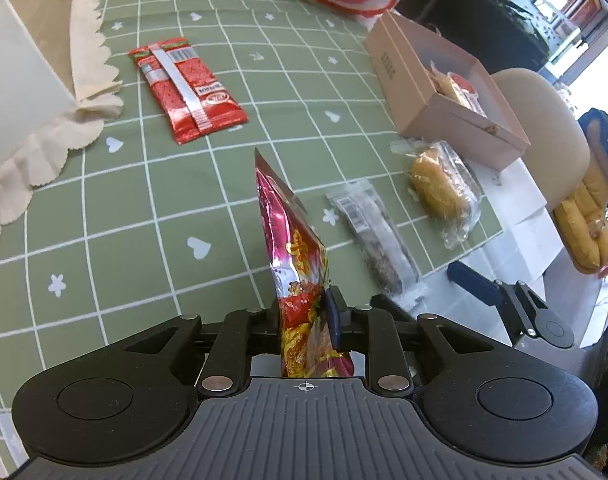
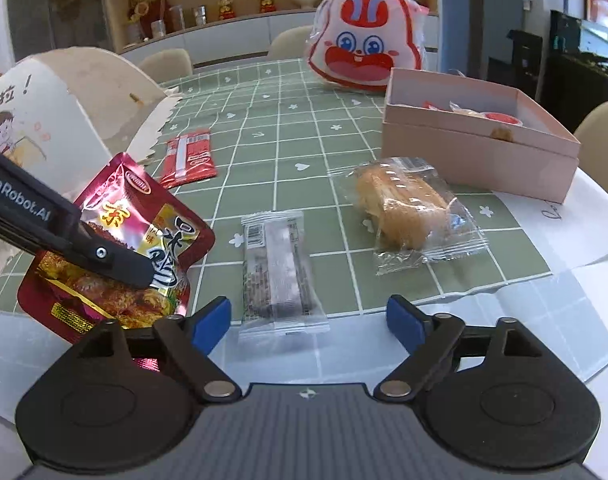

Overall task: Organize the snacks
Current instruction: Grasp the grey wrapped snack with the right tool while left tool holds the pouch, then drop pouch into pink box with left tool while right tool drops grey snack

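My left gripper is shut on a shiny red-and-gold snack pouch and holds it edge-on above the green checked tablecloth; the pouch and the left gripper also show in the right wrist view. My right gripper is open and empty, its blue pads either side of a clear-wrapped dark bar. A wrapped bread roll lies right of the bar. A flat red packet lies further out. An open pink box holds some snacks.
A rabbit-face bag stands at the far side. A cream carton with scalloped paper is on the left. White paper covers the table's near right corner. Chairs stand beyond the table edge.
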Action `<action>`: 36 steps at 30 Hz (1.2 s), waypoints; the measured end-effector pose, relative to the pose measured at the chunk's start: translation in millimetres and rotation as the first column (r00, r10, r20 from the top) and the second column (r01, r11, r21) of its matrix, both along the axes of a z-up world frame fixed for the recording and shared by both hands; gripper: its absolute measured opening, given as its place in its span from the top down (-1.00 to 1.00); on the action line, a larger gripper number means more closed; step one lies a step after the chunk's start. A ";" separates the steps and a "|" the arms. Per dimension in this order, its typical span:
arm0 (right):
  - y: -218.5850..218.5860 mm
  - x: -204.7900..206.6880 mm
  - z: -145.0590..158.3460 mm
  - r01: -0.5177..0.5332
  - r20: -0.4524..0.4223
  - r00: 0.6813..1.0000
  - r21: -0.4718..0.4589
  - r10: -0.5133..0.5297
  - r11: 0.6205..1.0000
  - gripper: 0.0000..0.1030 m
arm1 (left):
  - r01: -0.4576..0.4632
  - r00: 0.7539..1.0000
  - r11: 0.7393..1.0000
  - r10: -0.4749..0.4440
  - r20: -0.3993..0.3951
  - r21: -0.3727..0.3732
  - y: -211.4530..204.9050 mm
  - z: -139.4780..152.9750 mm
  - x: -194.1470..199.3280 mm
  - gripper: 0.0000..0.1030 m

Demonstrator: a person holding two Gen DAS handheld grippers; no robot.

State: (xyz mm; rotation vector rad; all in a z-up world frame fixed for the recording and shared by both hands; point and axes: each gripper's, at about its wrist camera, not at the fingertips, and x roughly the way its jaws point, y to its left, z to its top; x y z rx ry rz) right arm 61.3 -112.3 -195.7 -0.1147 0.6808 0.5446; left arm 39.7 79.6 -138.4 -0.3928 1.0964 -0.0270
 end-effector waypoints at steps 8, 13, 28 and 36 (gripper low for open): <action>13.7 -1.9 -2.3 -0.028 0.000 1.000 -0.059 0.028 0.998 -1.00 | -0.019 0.999 0.997 0.016 -0.033 -0.070 6.5 -3.9 -5.6 0.52; 10.7 7.6 4.2 -0.068 -0.075 0.995 -0.066 0.063 0.995 -1.00 | -0.010 1.000 0.998 0.008 -0.030 -0.064 10.4 -1.2 -12.1 0.53; 56.8 45.1 27.3 -0.080 -0.161 0.986 -0.185 0.050 0.979 0.11 | 0.030 0.999 0.997 -0.031 -0.015 -0.072 34.4 -2.2 -25.6 0.53; 36.3 31.0 59.2 0.032 -0.252 0.964 -0.200 -0.083 0.979 0.32 | 0.096 0.995 0.987 -0.094 0.020 -0.131 36.8 -5.6 -23.3 0.61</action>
